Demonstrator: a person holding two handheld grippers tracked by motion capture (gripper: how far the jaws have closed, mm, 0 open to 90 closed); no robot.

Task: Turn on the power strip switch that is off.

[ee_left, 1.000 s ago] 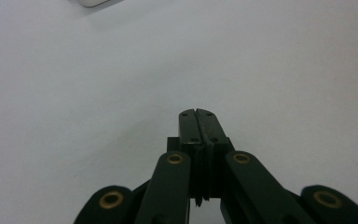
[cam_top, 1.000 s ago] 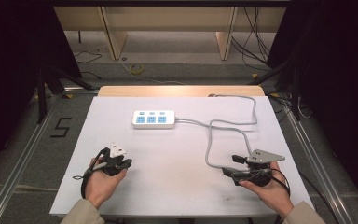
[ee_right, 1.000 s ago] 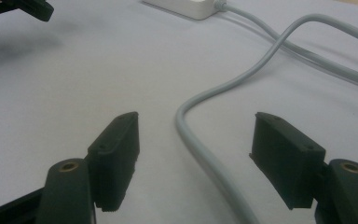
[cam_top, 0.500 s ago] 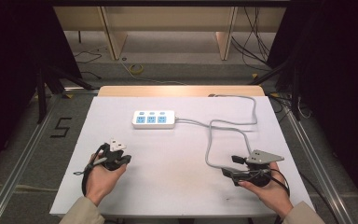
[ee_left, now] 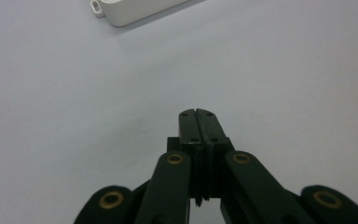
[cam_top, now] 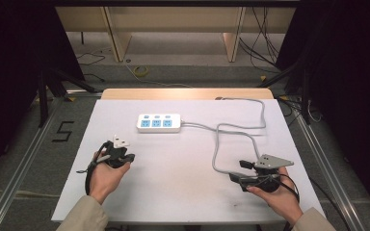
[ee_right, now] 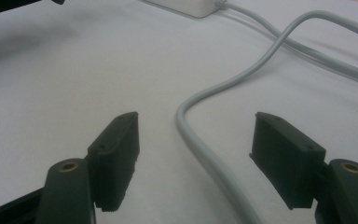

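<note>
— What did the things on the table look like, from left to right?

— The table (cam_top: pixel 183 202) had a smooth, matt white top, with a strip of pale wood along its far edge. At the left, a hand (cam_top: pixel 107 174) held the left gripper (cam_top: pixel 120 150), black and angular, with a small white piece on top. Behind it, toward the middle, lay a white power strip (cam_top: pixel 158 122), a long plastic box with rounded corners and three blue socket faces. Its grey cable (cam_top: pixel 231 129), round and smooth, ran to the right, went to the far edge, and also made a loop down toward the right gripper (cam_top: pixel 243 169), which carried a grey three-cornered plate.

— And how were the grippers standing?

— In the left gripper view, the left gripper (ee_left: pixel 199 122) was closed, its two flat black jaws pressed together with nothing between them, above the bare table. The end of the power strip (ee_left: pixel 130 9) was well ahead of it. In the right gripper view, the right gripper (ee_right: pixel 196 144) was wide open, and the grey cable (ee_right: pixel 214 154) passed on the table between the two jaws. I could not tell if either jaw touched it.
</note>
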